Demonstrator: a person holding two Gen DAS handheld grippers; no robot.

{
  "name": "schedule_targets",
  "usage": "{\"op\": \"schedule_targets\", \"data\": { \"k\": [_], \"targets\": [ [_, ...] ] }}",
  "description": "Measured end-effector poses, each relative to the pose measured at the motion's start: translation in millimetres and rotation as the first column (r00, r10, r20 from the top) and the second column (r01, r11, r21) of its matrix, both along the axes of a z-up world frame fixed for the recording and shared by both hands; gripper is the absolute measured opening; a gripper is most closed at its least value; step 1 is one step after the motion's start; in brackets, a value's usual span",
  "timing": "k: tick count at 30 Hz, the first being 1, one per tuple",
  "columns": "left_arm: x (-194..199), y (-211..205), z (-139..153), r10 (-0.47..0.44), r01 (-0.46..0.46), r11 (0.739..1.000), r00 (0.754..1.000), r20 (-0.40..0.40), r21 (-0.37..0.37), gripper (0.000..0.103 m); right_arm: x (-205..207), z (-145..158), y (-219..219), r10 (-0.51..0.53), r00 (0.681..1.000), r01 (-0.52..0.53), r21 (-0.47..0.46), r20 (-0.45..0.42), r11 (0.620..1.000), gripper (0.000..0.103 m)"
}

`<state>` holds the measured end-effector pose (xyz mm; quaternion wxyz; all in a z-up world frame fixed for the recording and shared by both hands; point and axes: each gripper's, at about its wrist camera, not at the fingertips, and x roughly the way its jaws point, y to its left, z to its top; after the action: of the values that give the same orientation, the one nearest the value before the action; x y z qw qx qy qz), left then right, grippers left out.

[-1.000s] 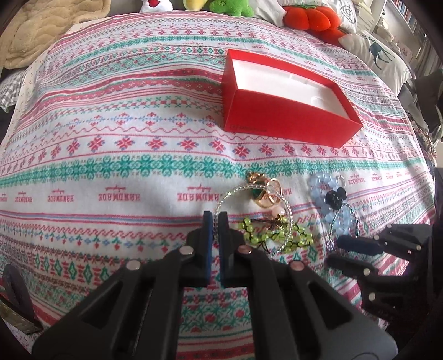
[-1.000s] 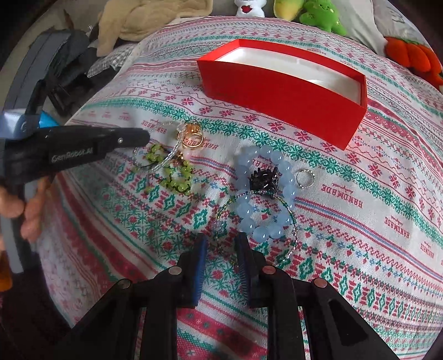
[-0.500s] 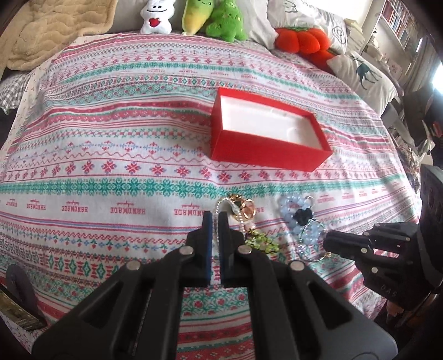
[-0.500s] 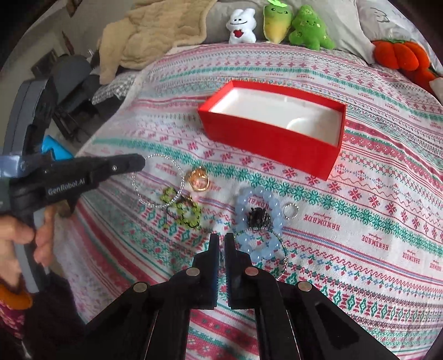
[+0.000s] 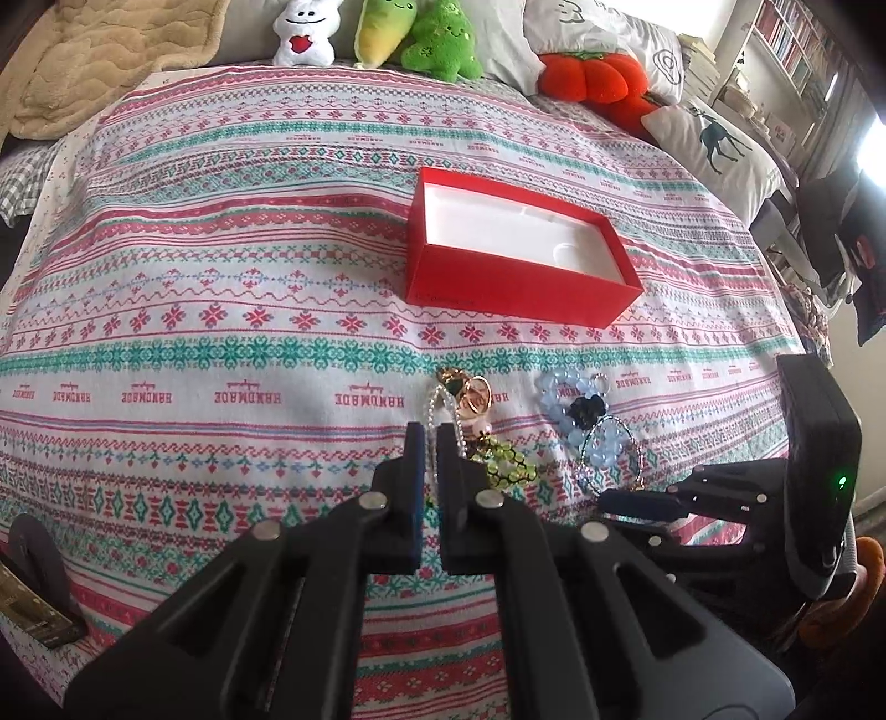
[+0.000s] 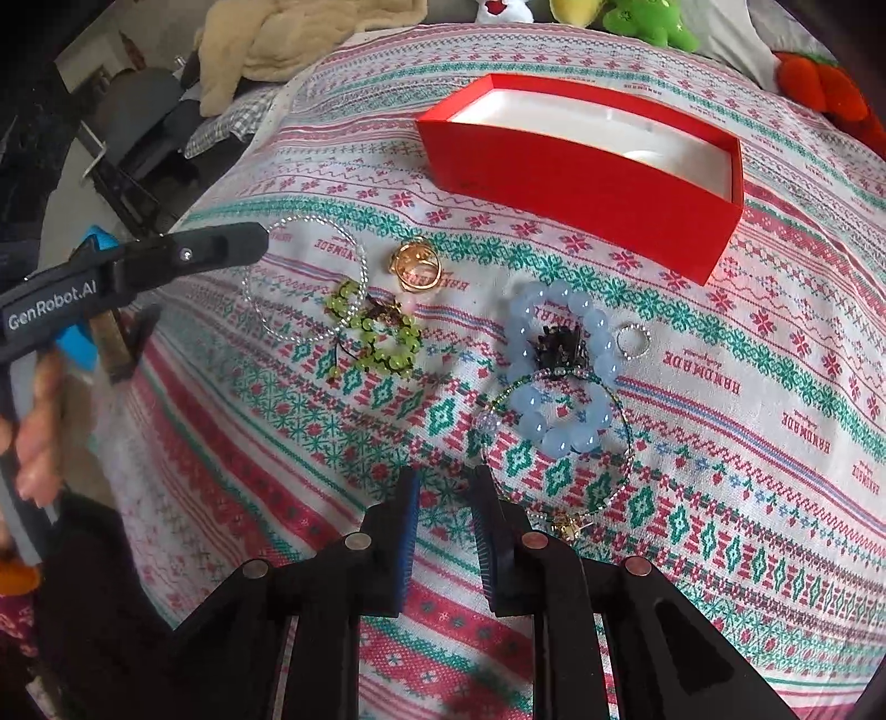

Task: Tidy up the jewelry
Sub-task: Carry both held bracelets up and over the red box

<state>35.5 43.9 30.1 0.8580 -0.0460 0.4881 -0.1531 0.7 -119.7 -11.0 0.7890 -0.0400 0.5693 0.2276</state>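
One red box [image 6: 581, 183], two gold rings [image 6: 418, 265], one blue bead bracelet [image 6: 559, 376].

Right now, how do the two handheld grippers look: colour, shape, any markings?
Both are black plastic with two flat fingers and silver rivets. The left gripper bears white "GenRobot.AI" lettering and a blue part. The right gripper has blue ribbed pads, and a green light on its body.

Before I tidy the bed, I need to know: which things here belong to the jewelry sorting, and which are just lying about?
Job: red box, blue bead bracelet, green bead bracelet, gold rings, small silver ring.
Lying about: plush toys, beige blanket, deer pillow.
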Motion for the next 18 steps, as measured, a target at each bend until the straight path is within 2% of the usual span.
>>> {"op": "schedule_targets", "data": {
  "k": [5,7,9,13,18],
  "targets": [
    [-1,-1,2,-0.005,0.005,1.0,1.0,0.003,-0.002,0.005,1,6,1,-0.001,1.0,0.001,-0.003,0.018,1.0,0.027],
    [-2,-2,3,-0.006,0.007,1.0,1.0,0.004,-0.002,0.005,1,5,-2,-0.011,1.0,0.011,-0.004,0.016,1.0,0.034],
    [-2,-3,3,-0.007,0.007,1.0,1.0,0.005,-0.001,0.005,1,6,-4,-0.022,1.0,0.022,0.003,0.019,1.0,0.051],
    [-2,-3,3,-0.008,0.008,1.0,1.0,0.004,0.001,0.005,3,7,-5,-0.024,1.0,0.023,0.029,0.016,0.999,0.052],
    [-2,-5,1,-0.005,0.005,1.0,1.0,0.0,0.004,0.005,13,-13,0,-0.026,0.999,0.027,0.026,-0.045,0.999,0.047]
  ]
}}
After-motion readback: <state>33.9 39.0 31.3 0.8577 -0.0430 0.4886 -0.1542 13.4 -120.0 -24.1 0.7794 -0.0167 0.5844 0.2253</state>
